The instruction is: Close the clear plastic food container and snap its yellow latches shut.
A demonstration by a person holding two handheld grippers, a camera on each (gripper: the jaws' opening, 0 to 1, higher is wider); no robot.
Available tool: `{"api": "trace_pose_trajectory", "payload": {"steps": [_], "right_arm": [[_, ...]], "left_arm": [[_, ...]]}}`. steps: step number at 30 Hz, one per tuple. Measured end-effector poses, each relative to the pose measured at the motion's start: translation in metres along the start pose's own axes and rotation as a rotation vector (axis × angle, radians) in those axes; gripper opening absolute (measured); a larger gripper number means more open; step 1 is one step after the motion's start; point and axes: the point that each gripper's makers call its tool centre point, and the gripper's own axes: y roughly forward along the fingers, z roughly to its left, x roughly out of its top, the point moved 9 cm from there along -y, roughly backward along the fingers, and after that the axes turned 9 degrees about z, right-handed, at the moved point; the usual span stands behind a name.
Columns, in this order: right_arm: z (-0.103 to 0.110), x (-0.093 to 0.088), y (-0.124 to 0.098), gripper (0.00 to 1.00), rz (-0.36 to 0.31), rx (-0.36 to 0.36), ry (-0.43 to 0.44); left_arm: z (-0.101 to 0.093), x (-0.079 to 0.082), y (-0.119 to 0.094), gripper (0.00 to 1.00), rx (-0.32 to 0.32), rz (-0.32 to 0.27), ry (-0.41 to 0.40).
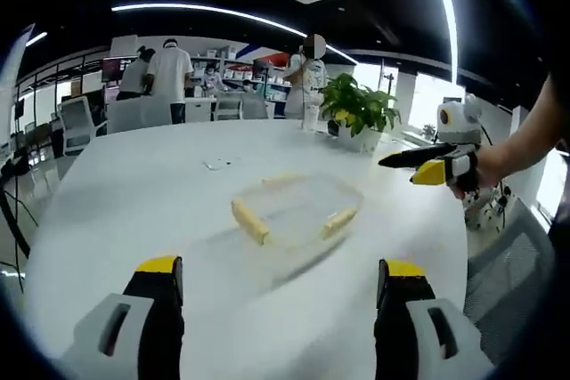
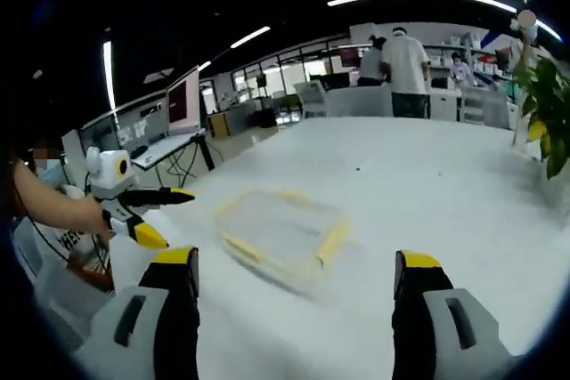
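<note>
The clear plastic container [image 1: 298, 206] lies on the white table [image 1: 134, 202], ahead of my left gripper [image 1: 280, 275], which is open with nothing between its jaws. Yellow latches [image 1: 250, 222] line its edges; motion blur hides whether they are snapped down. My right gripper [image 1: 429, 165] comes in from the right in a hand, above the table's right edge and apart from the container, jaws spread. In the right gripper view the container [image 2: 278, 230] lies just beyond my open right gripper [image 2: 297, 266]. The left gripper [image 2: 147, 213] hovers left of it, open.
A potted plant [image 1: 361, 111] stands at the table's far side, also at the right edge [image 2: 548, 109]. A small flat object [image 1: 216, 164] lies behind the container. People [image 1: 169, 73] stand at desks in the back. A monitor [image 2: 183, 100] and chairs lie beyond the table.
</note>
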Motion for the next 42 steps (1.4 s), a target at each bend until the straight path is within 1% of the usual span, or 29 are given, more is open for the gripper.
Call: {"api": "trace_pose_trajectory", "payload": {"steps": [3, 7, 10, 12, 14, 15, 19, 20, 21, 25, 27, 33, 36, 39, 41, 42], "right_arm": [[-0.003, -0.006, -0.009, 0.89, -0.004, -0.01, 0.006], [-0.004, -0.016, -0.016, 0.88, 0.008, -0.01, 0.022], [-0.001, -0.025, -0.023, 0.88, 0.03, -0.005, -0.001], [-0.001, -0.029, -0.026, 0.87, 0.032, 0.001, 0.014], [-0.001, -0.032, -0.031, 0.87, 0.028, -0.003, 0.019], [-0.001, -0.034, -0.034, 0.87, 0.023, -0.002, 0.028], [-0.002, -0.038, -0.044, 0.87, 0.019, -0.009, 0.045], [-0.001, -0.036, -0.047, 0.86, 0.003, -0.004, 0.061], [-0.001, -0.035, -0.051, 0.86, -0.009, -0.002, 0.077], [0.001, -0.034, -0.062, 0.86, -0.028, 0.004, 0.095], [0.004, -0.034, -0.067, 0.86, -0.033, 0.007, 0.096], [0.007, -0.044, -0.086, 0.86, -0.04, 0.017, 0.117], [0.008, -0.049, -0.094, 0.86, -0.05, 0.016, 0.141], [0.013, -0.058, -0.103, 0.85, -0.053, 0.018, 0.174], [0.018, -0.065, -0.107, 0.85, -0.049, 0.016, 0.178], [0.021, -0.069, -0.109, 0.85, -0.048, 0.016, 0.192]], "left_arm": [[-0.002, -0.004, -0.004, 0.87, 0.006, 0.002, -0.012], [-0.007, -0.009, -0.012, 0.86, 0.012, 0.001, -0.021], [-0.01, -0.013, -0.015, 0.86, 0.015, 0.007, -0.027], [-0.011, -0.015, -0.019, 0.86, 0.019, 0.011, -0.039], [-0.01, -0.017, -0.023, 0.85, 0.032, 0.003, -0.071], [-0.011, -0.018, -0.024, 0.85, 0.033, 0.001, -0.073], [-0.011, -0.022, -0.032, 0.85, 0.043, 0.006, -0.067], [-0.01, -0.023, -0.034, 0.85, 0.045, 0.006, -0.071], [-0.01, -0.025, -0.036, 0.85, 0.047, 0.005, -0.077], [-0.01, -0.032, -0.047, 0.84, 0.054, 0.005, -0.113], [-0.013, -0.036, -0.051, 0.84, 0.055, 0.005, -0.119], [-0.024, -0.049, -0.062, 0.83, 0.062, 0.021, -0.137], [-0.028, -0.052, -0.069, 0.83, 0.065, 0.015, -0.145], [-0.036, -0.055, -0.08, 0.82, 0.065, 0.007, -0.163], [-0.042, -0.059, -0.085, 0.82, 0.068, 0.012, -0.163], [-0.045, -0.061, -0.088, 0.81, 0.072, 0.025, -0.157]]}}
